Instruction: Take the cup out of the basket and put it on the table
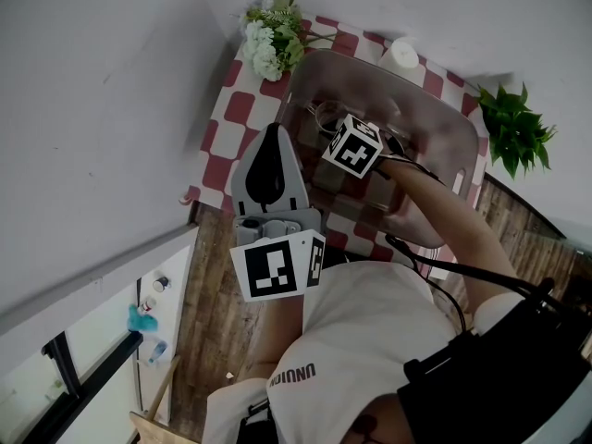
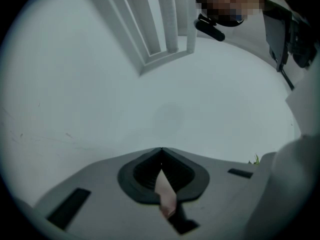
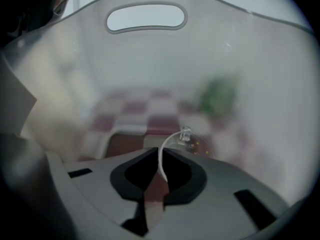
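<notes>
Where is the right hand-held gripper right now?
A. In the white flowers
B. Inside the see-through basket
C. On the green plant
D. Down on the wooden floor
B: the right hand-held gripper is down inside the basket, whose cloudy walls rise all around it in the right gripper view, and its jaws are pinched on the thin rim of the clear cup.

Head view: from high up, steeply down on basket (image 1: 453, 128) & cloth (image 1: 239, 109), mid range. Right gripper view: inside basket (image 3: 240, 49), v. close to its handle wall, cloth (image 3: 150, 109) blurred through it; both shared w/ head view. Left gripper view: faces wall (image 2: 150, 109), near.
</notes>
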`<move>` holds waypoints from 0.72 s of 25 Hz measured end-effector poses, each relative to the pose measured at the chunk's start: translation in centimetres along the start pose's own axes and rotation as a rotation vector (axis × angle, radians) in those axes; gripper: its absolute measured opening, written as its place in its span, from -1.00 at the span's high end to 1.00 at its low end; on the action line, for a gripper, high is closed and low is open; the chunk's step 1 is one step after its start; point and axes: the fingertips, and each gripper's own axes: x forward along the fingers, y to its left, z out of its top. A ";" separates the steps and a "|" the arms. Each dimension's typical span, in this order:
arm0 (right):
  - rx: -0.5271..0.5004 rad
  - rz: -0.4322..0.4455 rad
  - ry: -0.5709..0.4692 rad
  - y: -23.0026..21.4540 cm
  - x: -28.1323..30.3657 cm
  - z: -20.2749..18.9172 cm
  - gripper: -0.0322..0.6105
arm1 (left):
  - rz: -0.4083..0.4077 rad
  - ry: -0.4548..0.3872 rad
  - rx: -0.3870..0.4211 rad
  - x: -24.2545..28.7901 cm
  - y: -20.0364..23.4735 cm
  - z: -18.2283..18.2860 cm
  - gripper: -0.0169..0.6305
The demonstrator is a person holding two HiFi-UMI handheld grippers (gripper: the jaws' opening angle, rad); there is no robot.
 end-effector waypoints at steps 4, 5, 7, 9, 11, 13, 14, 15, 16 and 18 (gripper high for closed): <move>0.008 0.006 -0.005 0.2 -0.5 0.0 0.78 | -0.002 -0.005 0.003 -0.1 -0.1 0.2 0.91; 0.006 0.004 -0.006 0.3 -0.7 0.0 0.77 | -0.004 -0.007 0.005 -0.2 -0.1 0.3 0.91; 0.003 -0.002 -0.007 0.3 -1.0 -0.1 0.78 | -0.007 -0.011 0.008 -0.2 -0.3 0.4 0.91; 0.001 -0.005 -0.009 0.3 -1.3 0.0 0.77 | -0.012 -0.014 0.010 -0.2 -0.4 0.5 0.91; -0.001 -0.008 -0.013 0.4 -1.8 0.2 0.77 | -0.019 -0.018 0.013 -0.3 -0.5 0.6 0.91; -0.008 -0.014 -0.020 0.4 -2.3 0.3 0.77 | -0.027 -0.022 0.015 -0.3 -0.8 0.8 0.91; -0.013 -0.018 -0.024 0.4 -2.5 0.5 0.77 | -0.030 -0.022 0.016 -0.3 -0.9 0.8 0.91; -0.018 -0.022 -0.027 0.4 -2.8 0.6 0.77 | -0.033 -0.022 0.017 -0.3 -1.1 0.8 0.91; -0.022 -0.026 -0.031 0.4 -3.0 0.7 0.77 | -0.036 -0.023 0.018 -0.3 -1.2 0.9 0.91; -0.025 -0.034 -0.038 0.3 -3.5 0.9 0.77 | -0.041 -0.024 0.020 -0.4 -1.4 1.1 0.91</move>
